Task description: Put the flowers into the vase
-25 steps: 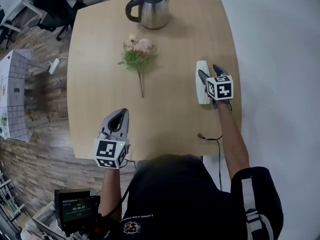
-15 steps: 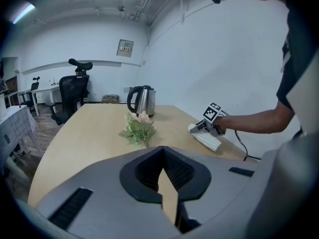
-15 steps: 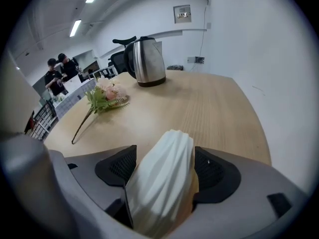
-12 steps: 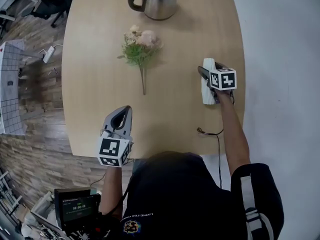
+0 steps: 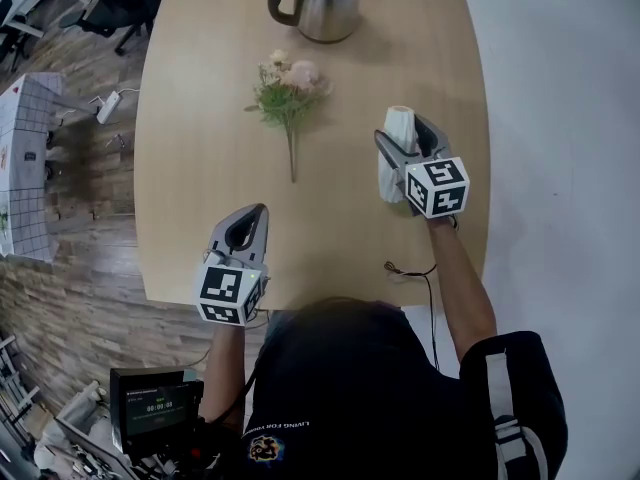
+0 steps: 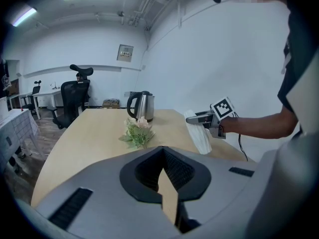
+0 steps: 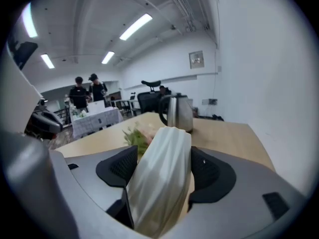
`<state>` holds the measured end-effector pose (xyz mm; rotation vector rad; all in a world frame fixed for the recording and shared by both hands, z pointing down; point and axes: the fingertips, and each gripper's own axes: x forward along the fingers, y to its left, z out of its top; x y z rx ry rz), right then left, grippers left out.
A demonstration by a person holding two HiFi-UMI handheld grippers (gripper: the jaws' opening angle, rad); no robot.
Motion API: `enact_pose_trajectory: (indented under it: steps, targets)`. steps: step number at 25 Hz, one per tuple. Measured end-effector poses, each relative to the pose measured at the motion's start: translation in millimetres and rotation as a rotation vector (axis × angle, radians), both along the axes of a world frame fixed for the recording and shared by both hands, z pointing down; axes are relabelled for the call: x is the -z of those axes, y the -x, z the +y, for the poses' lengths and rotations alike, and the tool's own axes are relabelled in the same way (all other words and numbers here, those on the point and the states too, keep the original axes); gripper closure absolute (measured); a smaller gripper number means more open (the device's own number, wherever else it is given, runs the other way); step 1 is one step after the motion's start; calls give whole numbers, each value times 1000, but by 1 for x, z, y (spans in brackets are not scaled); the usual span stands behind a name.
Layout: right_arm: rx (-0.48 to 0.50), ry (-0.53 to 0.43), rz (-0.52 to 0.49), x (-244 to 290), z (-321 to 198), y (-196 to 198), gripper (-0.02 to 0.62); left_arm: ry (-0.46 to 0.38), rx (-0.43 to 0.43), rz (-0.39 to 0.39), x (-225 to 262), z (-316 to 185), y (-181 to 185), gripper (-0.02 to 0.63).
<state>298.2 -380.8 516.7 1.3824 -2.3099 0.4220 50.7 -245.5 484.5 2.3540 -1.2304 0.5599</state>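
Observation:
A small bunch of pink flowers (image 5: 290,93) with green leaves lies flat on the wooden table (image 5: 200,168), its stem pointing toward me. My right gripper (image 5: 403,136) is shut on a white ribbed vase (image 5: 399,120) and holds it tilted above the table, to the right of the flowers. In the right gripper view the vase (image 7: 162,178) fills the space between the jaws, with the flowers (image 7: 137,136) beyond. My left gripper (image 5: 252,213) is shut and empty near the table's front left. The left gripper view shows the flowers (image 6: 138,133) ahead and the vase (image 6: 199,133) to the right.
A steel kettle (image 5: 325,3) stands at the table's far edge behind the flowers. A thin cable (image 5: 410,268) lies at the front right edge. On the floor to the left are a power strip (image 5: 110,133) and a checked-cloth table (image 5: 25,168). Office chairs and people are far off.
My right gripper has lifted the vase off the table and carried it left, toward the flowers; it lay flat before and now hangs tilted. The left gripper has stayed put.

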Motion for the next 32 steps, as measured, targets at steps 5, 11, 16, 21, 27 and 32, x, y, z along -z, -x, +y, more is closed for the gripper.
enact_pose_trajectory:
  steps: [5,11,16,21,27,32]
  targets:
    - [223,-212,-42,51,43,93,268,-25,-17,-5,10,13,-1,606]
    - [408,-253,-39,31,85,159,268,-39,-18,-21,9,11,6,606]
    - [432,-265,-39,25,96,178,268,-54,-5,-20,13,19,12,606]
    - [468,-338,-14,23,104,188,268,-66,9,-27,17,23,18,606]
    - [463,-372,-24,13,123,172,268,-79,17,-25,18,22,24,606]
    - [490,-329,-13,9,138,163,268,-82,-4,-24,18,23,17,606]
